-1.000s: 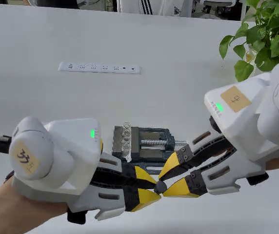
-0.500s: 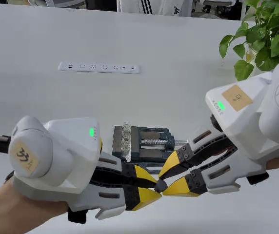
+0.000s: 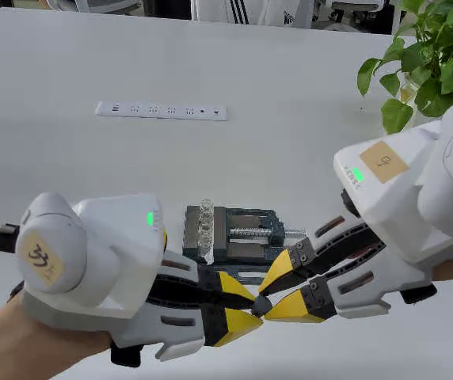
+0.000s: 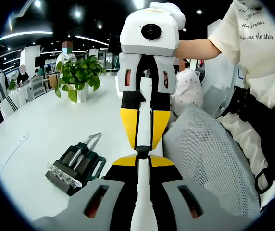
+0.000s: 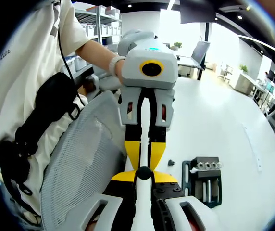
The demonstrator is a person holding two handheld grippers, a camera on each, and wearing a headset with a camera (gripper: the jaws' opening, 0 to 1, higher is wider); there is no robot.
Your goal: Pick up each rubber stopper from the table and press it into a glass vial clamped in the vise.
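**Both grippers meet at one stopper, above the counter in front of the vise**

In the head view the left gripper [image 3: 250, 310] comes in from the lower left and the right gripper [image 3: 269, 304] from the right. They meet tip to tip over the near edge of the counter [image 3: 92, 174]. A small black stopper [image 3: 260, 304] sits exactly where they meet.

In the right gripper view the stopper is seated between that gripper's own yellow tips, which are pinched narrow on it. The left gripper's jaws are drawn close together too, with the tips touching the stopper (can't tell if they actually grip it).

The vise [image 3: 238, 233] stands on the counter just behind the tips, screw handle pointing right. A row of clear vials [image 3: 205, 228] is clamped upright at its left end, mouths open.

In the right gripper view a small dark bit [image 5: 170, 162] lies on the counter just beside the vise (too small to identify).

Farther back there is a white power strip [image 3: 161, 111], and a plant [image 3: 432, 55] at the far right corner. A grey mesh chair [image 4: 209, 154] is beside the person in the gripper views.
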